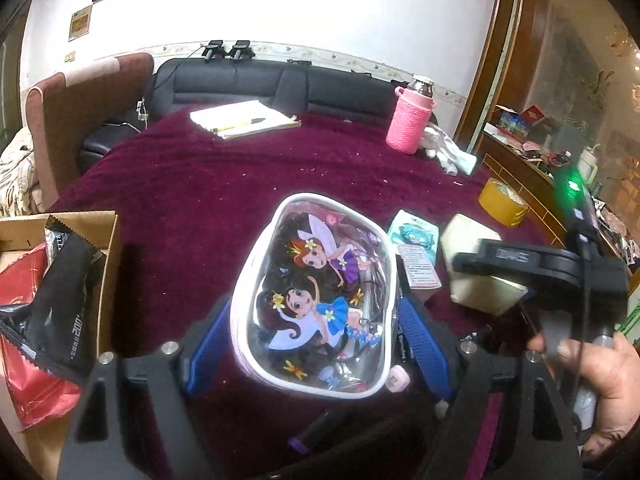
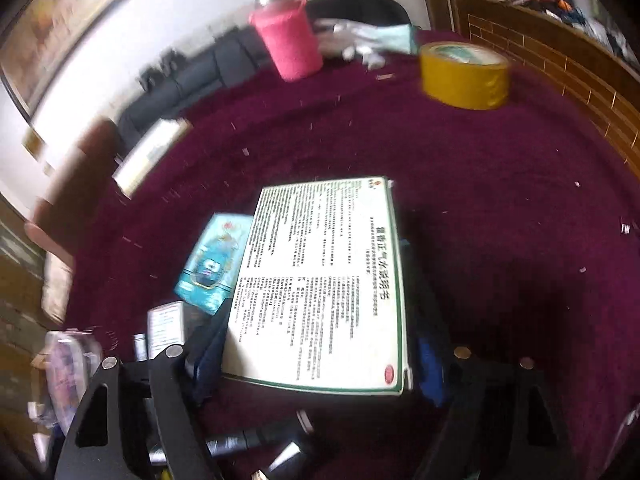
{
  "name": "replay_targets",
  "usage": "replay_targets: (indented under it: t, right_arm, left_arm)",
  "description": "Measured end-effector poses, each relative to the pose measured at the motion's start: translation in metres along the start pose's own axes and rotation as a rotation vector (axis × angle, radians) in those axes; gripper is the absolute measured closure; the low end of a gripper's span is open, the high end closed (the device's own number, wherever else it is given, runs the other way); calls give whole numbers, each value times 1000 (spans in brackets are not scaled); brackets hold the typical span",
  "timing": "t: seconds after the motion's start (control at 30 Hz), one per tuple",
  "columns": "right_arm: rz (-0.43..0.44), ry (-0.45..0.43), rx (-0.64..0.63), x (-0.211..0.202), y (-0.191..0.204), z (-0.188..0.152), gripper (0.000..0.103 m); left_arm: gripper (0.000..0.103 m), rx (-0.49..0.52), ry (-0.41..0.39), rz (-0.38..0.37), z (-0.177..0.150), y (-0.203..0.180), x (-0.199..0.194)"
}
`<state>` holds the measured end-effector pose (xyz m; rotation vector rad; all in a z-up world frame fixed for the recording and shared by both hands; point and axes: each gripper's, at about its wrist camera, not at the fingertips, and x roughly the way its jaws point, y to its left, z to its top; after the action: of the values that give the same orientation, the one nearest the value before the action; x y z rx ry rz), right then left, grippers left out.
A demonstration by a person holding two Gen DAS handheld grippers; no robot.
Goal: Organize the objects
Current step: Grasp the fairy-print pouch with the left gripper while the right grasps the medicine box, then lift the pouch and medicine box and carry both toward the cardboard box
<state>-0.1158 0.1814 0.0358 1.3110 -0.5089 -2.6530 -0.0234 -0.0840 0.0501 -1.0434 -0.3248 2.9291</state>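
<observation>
Fingers, left gripper: blue pads clamped on one clear plastic pouch printed with two cartoon fairies, lower centre of frame. Fingers, right gripper: closed on one flat white box with green border and printed text, centre. Step, judged: both items held for carrying; next calls for moving to the open cardboard box, lower left. Table, maroon cloth: one pink-sleeved bottle, one yellow tape roll, one teal packet
</observation>
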Motion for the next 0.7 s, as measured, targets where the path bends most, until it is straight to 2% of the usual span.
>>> replay_targets:
  t: [0.1,0.27,0.43,0.57,0.63,0.7]
  right_arm:
    - [29,-89,-29,-17,-5,-6,20]
    - [148,-102,-46,-27,2,-13,20]
    - [201,-97,-109,-31,23,-23,20]
    - [213,-99,-101,-31,24,-25,20]
    - [210,-98,-91,-31,23,-22,20]
    - [214,-91,-82,-29,20,-20,20]
  left_arm:
    - [21,2,0,-26,-1,-2,1]
    - [21,-15,-7,-62,-1,-1,1]
    - [22,-12,-35,-33,0,0,0]
    - [22,-12,-30,-11,-1,0,2]
    - [22,10,-4,29,-1,-4,5]
    - [22,20,28,37,-2,-6,9]
